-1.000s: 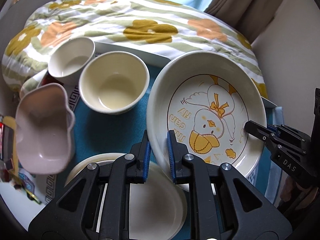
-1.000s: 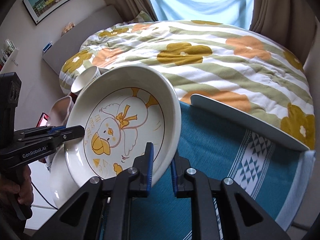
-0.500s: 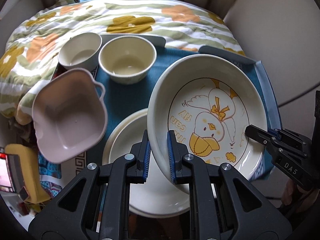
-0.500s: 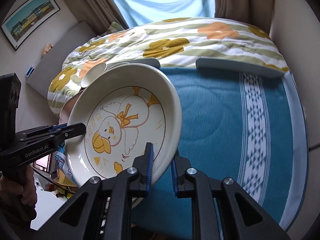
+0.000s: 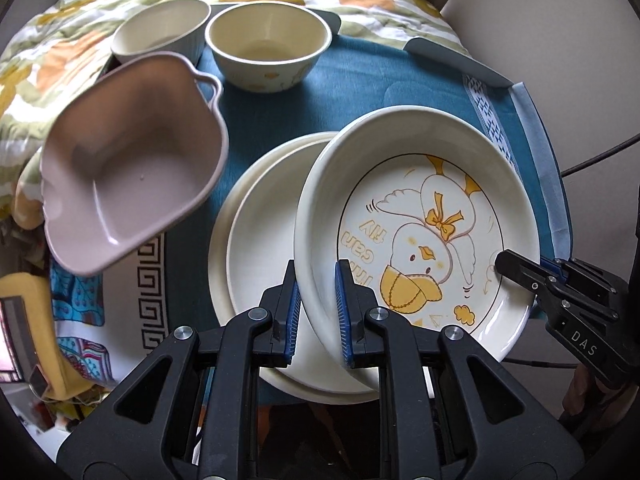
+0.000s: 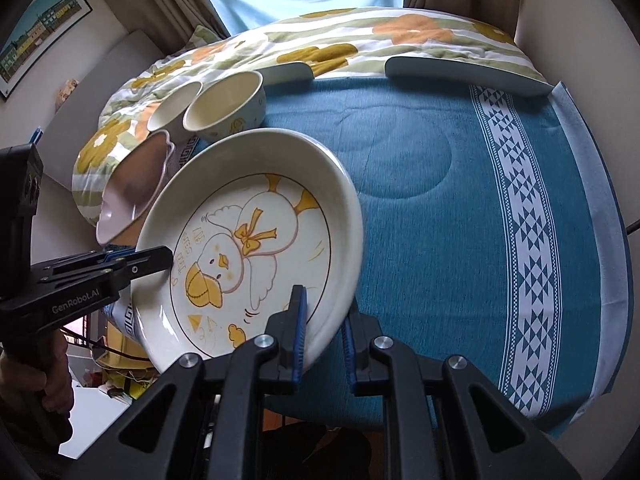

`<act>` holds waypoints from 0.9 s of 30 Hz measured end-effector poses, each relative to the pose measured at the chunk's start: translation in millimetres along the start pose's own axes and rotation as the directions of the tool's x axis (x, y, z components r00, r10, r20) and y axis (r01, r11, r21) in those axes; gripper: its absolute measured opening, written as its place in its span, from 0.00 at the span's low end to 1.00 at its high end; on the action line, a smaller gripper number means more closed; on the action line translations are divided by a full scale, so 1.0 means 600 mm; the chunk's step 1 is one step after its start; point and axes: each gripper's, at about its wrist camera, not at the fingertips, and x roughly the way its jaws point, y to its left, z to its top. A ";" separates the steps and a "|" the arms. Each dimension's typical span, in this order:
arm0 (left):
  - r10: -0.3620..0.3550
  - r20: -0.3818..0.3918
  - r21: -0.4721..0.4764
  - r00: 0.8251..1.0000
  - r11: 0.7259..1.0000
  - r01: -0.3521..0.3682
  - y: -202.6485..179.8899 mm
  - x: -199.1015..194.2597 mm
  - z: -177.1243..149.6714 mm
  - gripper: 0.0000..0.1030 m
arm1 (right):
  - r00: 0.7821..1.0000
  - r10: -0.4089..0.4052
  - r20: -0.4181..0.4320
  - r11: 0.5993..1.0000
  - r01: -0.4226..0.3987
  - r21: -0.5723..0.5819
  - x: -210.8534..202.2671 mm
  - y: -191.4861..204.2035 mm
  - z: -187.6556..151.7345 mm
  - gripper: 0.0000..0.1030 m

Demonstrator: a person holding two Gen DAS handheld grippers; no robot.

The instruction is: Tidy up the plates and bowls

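Observation:
A white deep plate with a yellow duck drawing (image 5: 420,216) is held tilted in the air by both grippers. My left gripper (image 5: 316,308) is shut on its near left rim. My right gripper (image 6: 322,334) is shut on its opposite rim and shows at the right of the left wrist view (image 5: 560,292). Under the plate lies a stack of plain cream plates (image 5: 260,240) on the blue cloth. The duck plate also shows in the right wrist view (image 6: 248,240).
A pink handled bowl (image 5: 128,160) sits at the left. A cream bowl (image 5: 268,44) and a white ribbed bowl (image 5: 160,32) stand at the back. The blue cloth (image 6: 460,200) covers the table, bare to the right. A flowered quilt (image 6: 320,44) lies behind.
Both grippers have lifted the duck plate up and back toward me; the cream plates under it now show more, and the bowls look farther away.

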 end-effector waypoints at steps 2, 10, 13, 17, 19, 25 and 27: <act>-0.022 -0.016 -0.024 1.000 0.999 0.021 0.009 0.008 -0.004 0.13 | 1.000 -0.002 -0.004 1.000 0.002 -0.008 0.004 0.001 -0.002 0.14; 0.009 -0.056 -0.038 0.998 0.999 -0.011 0.008 0.040 -0.010 0.13 | 1.000 -0.016 -0.023 0.999 0.015 -0.037 0.015 0.005 -0.006 0.14; 0.016 -0.062 -0.048 0.998 0.999 -0.019 0.008 0.046 -0.010 0.13 | 1.000 -0.021 -0.020 0.998 0.020 -0.055 0.015 0.007 -0.002 0.14; 0.059 -0.055 -0.032 0.997 0.998 -0.060 0.002 0.050 -0.007 0.14 | 0.999 -0.033 -0.025 0.996 0.030 -0.084 0.019 0.013 0.002 0.14; 0.089 -0.047 -0.018 0.995 0.996 -0.090 -0.003 0.050 -0.008 0.15 | 0.999 -0.038 -0.027 0.995 0.035 -0.097 0.020 0.015 0.003 0.14; 0.216 -0.012 0.075 0.976 0.974 -0.214 -0.029 0.048 -0.012 0.17 | 0.999 -0.039 -0.036 0.992 0.035 -0.119 0.024 0.016 0.005 0.14; 0.246 0.000 0.094 0.969 0.965 -0.245 -0.034 0.046 -0.014 0.17 | 0.999 -0.039 -0.038 0.992 0.034 -0.125 0.024 0.017 0.006 0.14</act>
